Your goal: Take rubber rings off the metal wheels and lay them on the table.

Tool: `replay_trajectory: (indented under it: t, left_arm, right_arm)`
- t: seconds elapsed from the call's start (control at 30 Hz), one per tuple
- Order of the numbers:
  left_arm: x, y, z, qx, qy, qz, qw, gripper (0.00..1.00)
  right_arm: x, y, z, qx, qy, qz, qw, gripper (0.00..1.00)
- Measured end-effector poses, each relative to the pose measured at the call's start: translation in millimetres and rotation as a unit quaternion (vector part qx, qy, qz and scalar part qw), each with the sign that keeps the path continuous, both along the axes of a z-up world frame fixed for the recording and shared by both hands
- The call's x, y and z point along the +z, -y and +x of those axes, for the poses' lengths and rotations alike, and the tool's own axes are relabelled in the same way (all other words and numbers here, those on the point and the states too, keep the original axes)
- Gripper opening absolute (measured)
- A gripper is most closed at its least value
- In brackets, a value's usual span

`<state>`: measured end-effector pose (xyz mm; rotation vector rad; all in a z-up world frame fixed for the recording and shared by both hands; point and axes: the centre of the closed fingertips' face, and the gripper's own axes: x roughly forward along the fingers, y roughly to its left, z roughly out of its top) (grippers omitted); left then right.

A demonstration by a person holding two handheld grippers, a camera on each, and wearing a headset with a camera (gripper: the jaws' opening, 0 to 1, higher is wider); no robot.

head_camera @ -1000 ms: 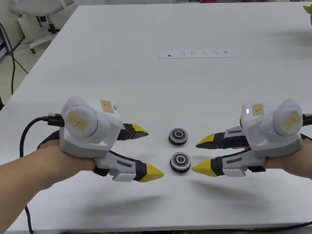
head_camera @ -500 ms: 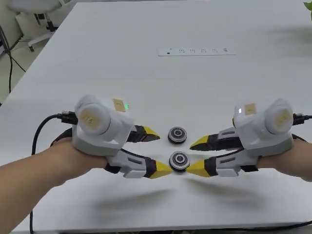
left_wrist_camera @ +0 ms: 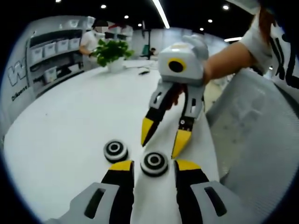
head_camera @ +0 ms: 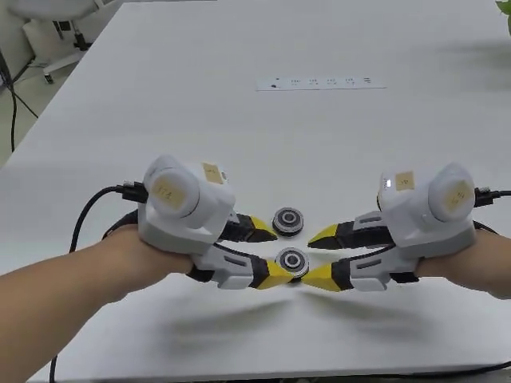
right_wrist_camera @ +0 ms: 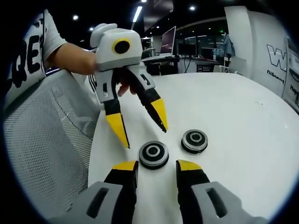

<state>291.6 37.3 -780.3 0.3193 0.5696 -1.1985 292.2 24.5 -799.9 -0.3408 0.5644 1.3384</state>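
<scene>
Two small metal wheels with black rubber rings lie flat on the white table (head_camera: 239, 128). The near wheel (head_camera: 292, 260) (left_wrist_camera: 154, 162) (right_wrist_camera: 153, 154) sits just ahead of the yellow tips of both grippers. The far wheel (head_camera: 288, 221) (left_wrist_camera: 115, 150) (right_wrist_camera: 194, 141) lies just behind it. My left gripper (head_camera: 275, 251) (left_wrist_camera: 154, 166) (right_wrist_camera: 142, 133) comes in from the left, open, its lower fingertip close beside the near wheel. My right gripper (head_camera: 313, 257) (right_wrist_camera: 156, 166) (left_wrist_camera: 163, 142) faces it from the right, open too. Nothing is held.
A white power strip (head_camera: 319, 82) lies further back on the table. A black cable (head_camera: 88, 219) trails from the left gripper over the table's left side. The front table edge runs just below the hands. A potted plant (left_wrist_camera: 112, 49) stands at the far end.
Both grippers have closed in on the near wheel from either side, the left one travelling further. Their tips now nearly meet at it. The wheels have not moved.
</scene>
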Motion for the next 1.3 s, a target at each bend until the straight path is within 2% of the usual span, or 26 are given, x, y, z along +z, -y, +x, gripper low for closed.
replay_trajectory:
  t: [0.07, 0.27, 0.5, 0.53, 0.63, 0.7, 0.83, 0.93, 1.1, 1.3]
  left_arm:
    - [0.1, 3.0, 0.0, 0.002, -0.008, -0.007, 0.9999, 0.32]
    - [-4.2, 7.8, 0.2, 0.004, -0.014, -0.009, 0.9998, 0.25]
    - [-10.8, 10.0, -2.3, 0.000, -0.014, 0.000, 0.9999, 0.21]
    - [-10.0, 10.6, -2.3, -0.001, -0.010, -0.002, 0.9999, 0.20]
    - [-9.6, 10.3, -1.4, 0.009, -0.016, -0.007, 0.9998, 0.20]
    - [-10.6, 9.6, -1.9, 0.011, -0.012, -0.007, 0.9998, 0.17]
    - [-11.3, 8.2, -0.5, 0.002, 0.023, 0.006, 0.9997, 0.14]
    - [-11.5, 8.2, 1.1, 0.009, 0.020, 0.005, 0.9997, 0.14]
    - [-12.0, 8.4, 1.5, 0.010, 0.030, 0.006, 0.9995, 0.14]
    - [-12.3, 8.9, 2.5, 0.014, 0.030, 0.001, 0.9995, 0.14]
  right_arm:
    - [-0.6, 0.4, -0.4, 0.000, -0.001, 0.000, 1.0000, 0.29]
    - [-2.0, 1.2, -1.6, 0.000, -0.002, -0.002, 1.0000, 0.29]
    - [-2.5, 1.0, -2.7, 0.000, -0.003, -0.002, 1.0000, 0.29]
    - [-2.3, 0.6, -2.7, 0.000, -0.003, -0.002, 1.0000, 0.29]
    - [-2.0, -0.5, -3.3, 0.001, -0.003, -0.001, 1.0000, 0.29]
    - [-2.2, -1.1, -3.0, 0.000, -0.002, 0.000, 1.0000, 0.29]
    - [-2.2, -2.4, -3.3, -0.003, -0.005, 0.003, 1.0000, 0.29]
    - [-3.5, -2.7, -3.0, -0.003, -0.004, 0.002, 1.0000, 0.29]
    - [-1.2, -4.6, -0.4, -0.010, -0.003, 0.009, 0.9999, 0.28]
    - [-4.0, -8.2, -1.2, -0.013, -0.005, 0.009, 0.9999, 0.27]
